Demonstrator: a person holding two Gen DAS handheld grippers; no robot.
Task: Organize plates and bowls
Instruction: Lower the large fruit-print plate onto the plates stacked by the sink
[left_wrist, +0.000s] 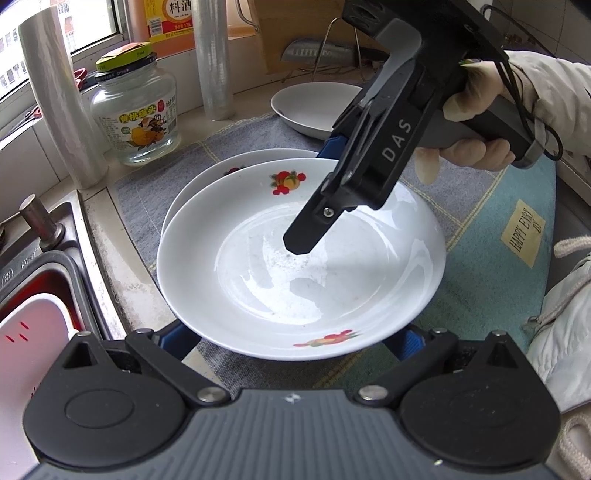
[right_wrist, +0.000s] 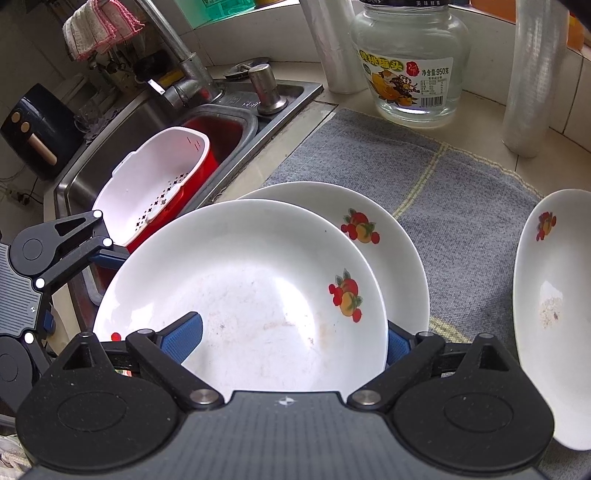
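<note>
A white fruit-printed plate (right_wrist: 243, 295) hung over a matching second plate (right_wrist: 391, 236) on the grey mat (right_wrist: 443, 177), its rim overlapping that plate but not yet squarely on it. The right claw (right_wrist: 291, 343) was clamped on the upper plate's near edge, one blue pad lying inside the dish and the other behind its rim. The left claw (left_wrist: 295, 343) sat at the opposite edge with its blue fingers spread wide and passing under the plate; whether they bore any weight could not be told. Stacking appeared to be in its early part: the pair was only half aligned, and a third plate (right_wrist: 554, 314) waited apart on the mat to the right, with faint residue in its well. No bowls could be made out. The mat, grey at one end and teal at the other, covered a pale counter (left_wrist: 110, 236) beside a steel sink (right_wrist: 122, 122) holding a white colander (right_wrist: 155, 184) in a red basin. A glass jar (right_wrist: 410, 62) with a peach label and rolls of cling film (right_wrist: 532, 81) stood near a window (left_wrist: 88, 22), in daylight.
</note>
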